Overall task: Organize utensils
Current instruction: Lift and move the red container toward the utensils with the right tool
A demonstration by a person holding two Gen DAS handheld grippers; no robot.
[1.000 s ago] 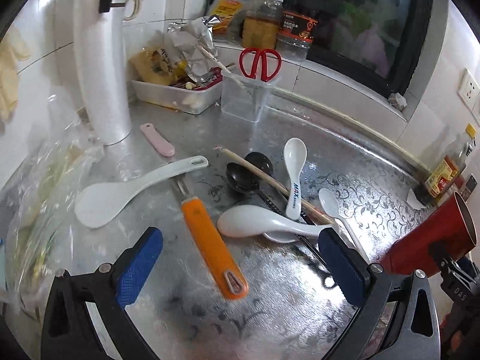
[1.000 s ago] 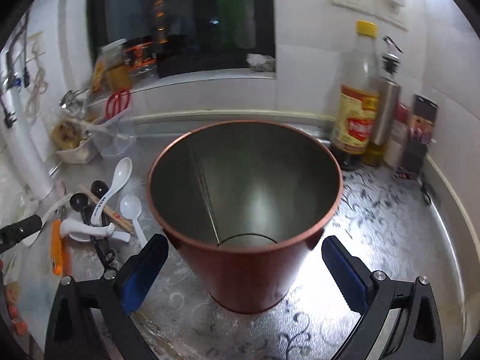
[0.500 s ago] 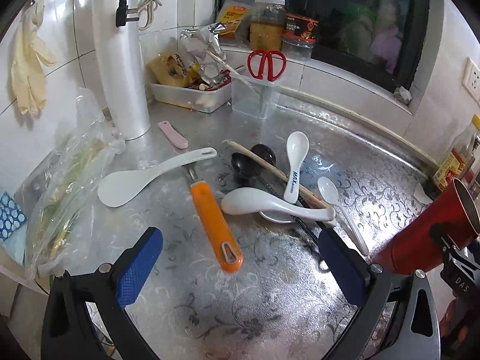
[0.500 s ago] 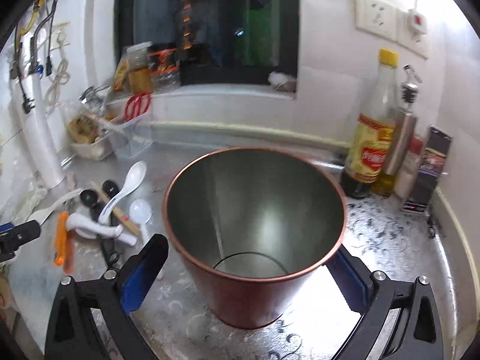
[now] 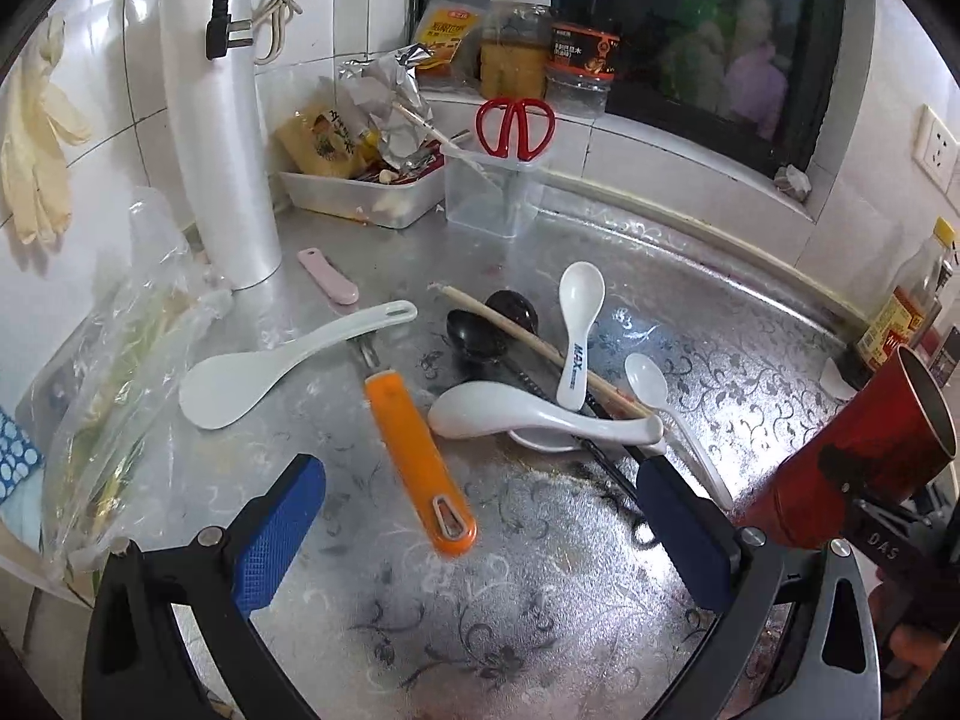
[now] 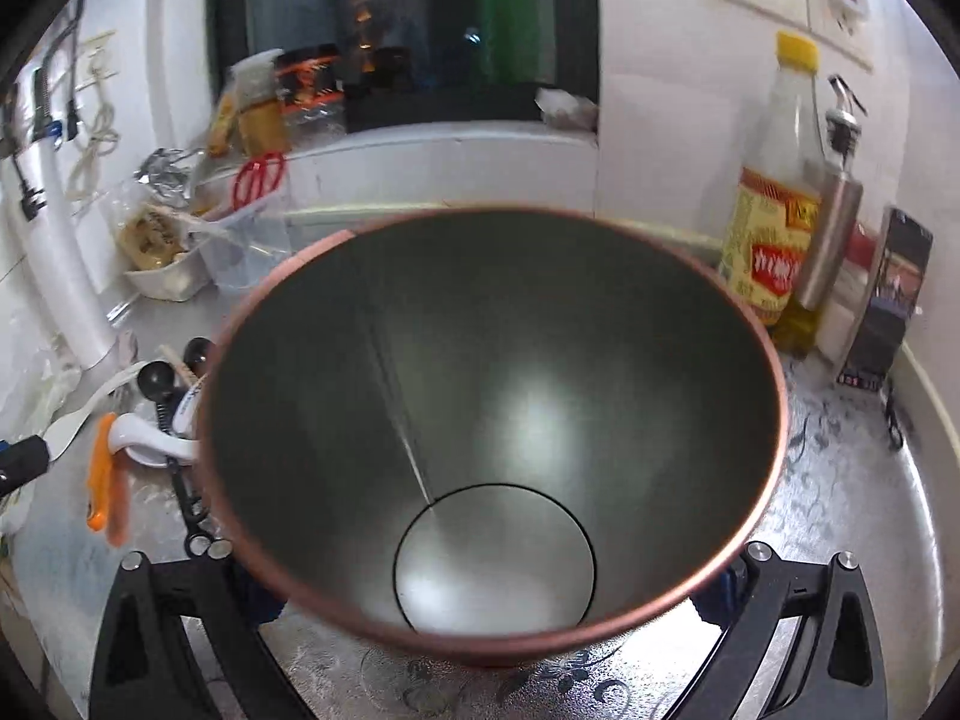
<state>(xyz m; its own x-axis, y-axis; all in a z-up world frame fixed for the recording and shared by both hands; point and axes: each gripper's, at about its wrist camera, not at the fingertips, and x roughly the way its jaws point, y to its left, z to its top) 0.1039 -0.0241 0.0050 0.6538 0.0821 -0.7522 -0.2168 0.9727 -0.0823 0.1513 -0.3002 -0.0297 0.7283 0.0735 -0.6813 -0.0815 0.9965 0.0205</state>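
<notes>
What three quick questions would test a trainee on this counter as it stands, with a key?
1. True or false: the red cup already holds utensils.
2. Which item lies nearest the open left hand-held gripper? A: orange-handled tool. B: red scissors. C: pink handle.
3. Fill the gap: the chopstick lies across two ___ spoons.

Key: 1 false, its inside is bare. 2 A. 3 black.
</notes>
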